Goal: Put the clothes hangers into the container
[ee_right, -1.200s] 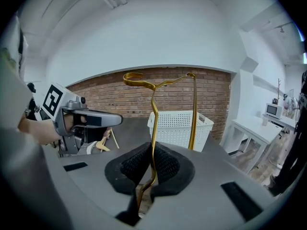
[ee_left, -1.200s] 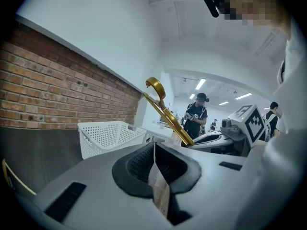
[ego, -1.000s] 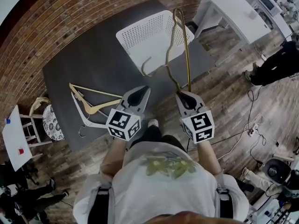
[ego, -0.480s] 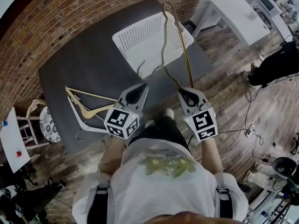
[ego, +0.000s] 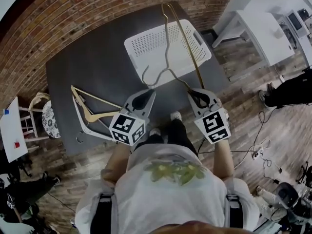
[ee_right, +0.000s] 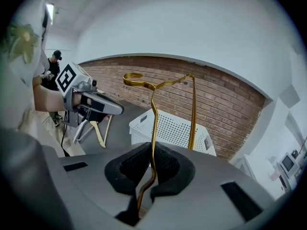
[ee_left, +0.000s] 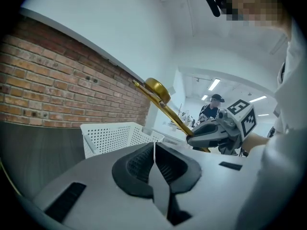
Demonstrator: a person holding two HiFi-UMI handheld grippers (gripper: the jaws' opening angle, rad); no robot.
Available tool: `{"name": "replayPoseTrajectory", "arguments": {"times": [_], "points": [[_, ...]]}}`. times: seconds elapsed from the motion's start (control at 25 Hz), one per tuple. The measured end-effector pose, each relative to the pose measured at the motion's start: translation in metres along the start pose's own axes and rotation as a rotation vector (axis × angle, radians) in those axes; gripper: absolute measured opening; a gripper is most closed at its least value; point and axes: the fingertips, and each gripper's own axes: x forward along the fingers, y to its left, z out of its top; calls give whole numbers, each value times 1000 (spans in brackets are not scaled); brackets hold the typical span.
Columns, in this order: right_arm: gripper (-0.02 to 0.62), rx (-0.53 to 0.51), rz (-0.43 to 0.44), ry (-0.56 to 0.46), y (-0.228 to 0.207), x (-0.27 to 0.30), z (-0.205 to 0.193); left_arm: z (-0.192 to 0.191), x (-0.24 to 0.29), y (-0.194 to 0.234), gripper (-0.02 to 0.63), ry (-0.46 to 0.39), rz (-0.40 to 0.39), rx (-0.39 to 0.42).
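Observation:
My right gripper point(ego: 197, 92) is shut on the lower end of a gold metal hanger point(ego: 171, 38). The hanger rises from the jaws and leans out over the white perforated basket point(ego: 192, 57) on the dark mat. In the right gripper view the gold hanger point(ee_right: 153, 114) passes between the closed pads of that gripper point(ee_right: 152, 169), with the basket point(ee_right: 175, 131) behind it. My left gripper point(ego: 144, 96) hovers beside it, shut and empty; the left gripper point(ee_left: 154, 146) shows its pads pressed together. Two more hangers point(ego: 92, 112), one wooden and one pale, lie on the mat to the left.
The dark mat point(ego: 92, 67) lies against a brick wall point(ego: 73, 13). A white table point(ego: 263, 28) stands at the upper right. A small stool point(ego: 48, 123) is at the left. Cables point(ego: 258, 150) run over the wooden floor, and a person point(ego: 292, 89) is at the right.
The right gripper has rolled and moved toward the basket, so the gold hanger now leans farther over it. The left gripper has moved along beside it, still shut.

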Motion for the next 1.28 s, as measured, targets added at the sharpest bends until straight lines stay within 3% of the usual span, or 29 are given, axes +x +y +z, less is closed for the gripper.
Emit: {"name": "replayPoseTrajectory", "arguments": {"times": [0.56, 1.0, 1.28], "points": [[37, -271, 190, 154, -73, 45, -26, 10, 38, 25, 37, -9, 178, -50], [37, -410, 318, 200, -108, 64, -35, 12, 49, 40, 37, -28, 291, -70], [37, -521, 454, 261, -114, 84, -46, 10, 44, 52, 37, -45, 380, -94]]}}
